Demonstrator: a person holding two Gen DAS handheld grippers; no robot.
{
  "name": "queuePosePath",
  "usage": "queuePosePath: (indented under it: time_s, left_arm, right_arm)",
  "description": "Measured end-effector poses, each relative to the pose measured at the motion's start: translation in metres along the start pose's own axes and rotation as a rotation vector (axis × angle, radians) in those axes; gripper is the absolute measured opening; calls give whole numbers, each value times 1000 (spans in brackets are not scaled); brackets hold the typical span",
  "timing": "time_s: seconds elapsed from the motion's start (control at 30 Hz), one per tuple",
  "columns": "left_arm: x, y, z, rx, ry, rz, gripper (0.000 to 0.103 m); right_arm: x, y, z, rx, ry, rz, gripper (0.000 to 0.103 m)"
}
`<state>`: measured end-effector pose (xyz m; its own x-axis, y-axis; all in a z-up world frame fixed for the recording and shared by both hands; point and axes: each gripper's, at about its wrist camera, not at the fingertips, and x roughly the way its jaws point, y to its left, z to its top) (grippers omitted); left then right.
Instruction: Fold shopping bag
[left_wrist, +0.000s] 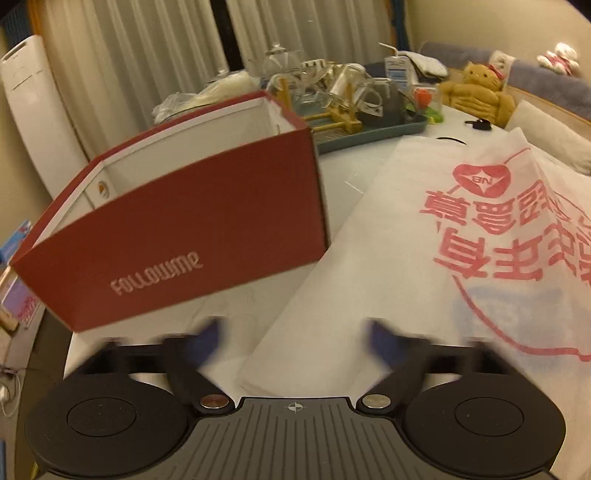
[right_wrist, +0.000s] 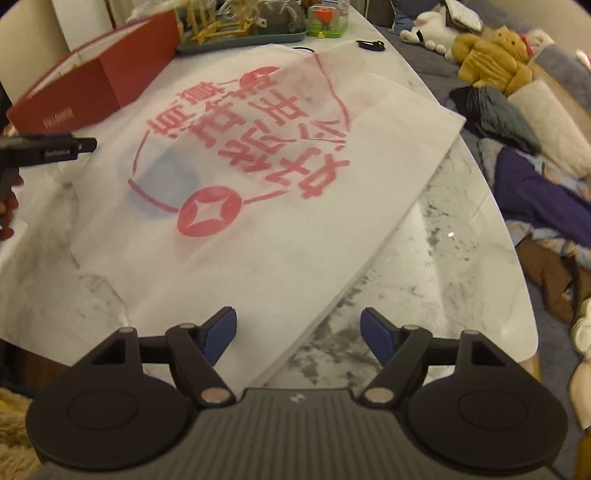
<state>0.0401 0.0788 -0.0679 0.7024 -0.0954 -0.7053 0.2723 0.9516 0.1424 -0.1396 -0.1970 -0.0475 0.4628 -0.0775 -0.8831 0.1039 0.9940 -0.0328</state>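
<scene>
A white shopping bag (left_wrist: 399, 236) with red print lies spread on the marble table (right_wrist: 436, 236). In the right wrist view the bag (right_wrist: 258, 192) shows a printed layer lying over a wider plain white layer. My left gripper (left_wrist: 295, 332) is open just above the bag's near left corner, its blue pads (left_wrist: 210, 336) blurred and touching nothing. My right gripper (right_wrist: 299, 323) is open over the bag's near edge, with nothing pressed between its pads (right_wrist: 221, 328). The left gripper's black finger (right_wrist: 48, 149) shows at the left edge of the right wrist view.
An open red box (left_wrist: 203, 221) marked FOLLOWME stands right beside the bag's left side (right_wrist: 85, 85). A tray of glassware (left_wrist: 369, 129) sits behind the bag. A plush toy (right_wrist: 491, 62) and clothes (right_wrist: 535, 192) lie beyond the table's right edge.
</scene>
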Motion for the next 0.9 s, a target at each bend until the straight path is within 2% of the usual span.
queuePosePath:
  time_s: [0.07,0.13,0.2,0.23,0.37,0.43,0.57,0.63,0.73,0.8,0.9]
  left_arm:
    - [1,5,-7,-67,21,-34,103]
    - [1,10,-13,-130,41,-67,103]
    - [-2,9,-16,-102,46,-90,103]
    - [-3,6,-15,-71,52,-114,103]
    - [-13,-14,-19,55,49,-232,100]
    - [-21,-24,-23,71,61,-246,100]
    - [-41,-36,-30,1,71,-252,100]
    - [-55,-39,-32,-47,61,-261,100]
    - [-76,-49,-29,-110,6,-220,100]
    - [-86,-59,-23,-125,-49,-217,100]
    - [-86,-86,-10,-76,-106,-238,100]
  right_arm:
    - [2,5,1,15,-14,-9,71]
    - [0,5,2,33,-43,-25,51]
    - [-1,0,4,48,-55,-36,12]
    - [-1,-3,6,54,-56,-39,7]
    - [1,-12,10,15,-61,9,1]
    - [1,-25,13,12,-63,31,1]
    - [-12,-49,16,-105,-63,15,1]
    - [-20,-69,20,-122,-70,-5,1]
    - [-29,-95,26,-187,-78,-41,1]
    - [-30,-109,31,-248,-71,-64,1]
    - [-25,-131,42,-278,-61,-83,1]
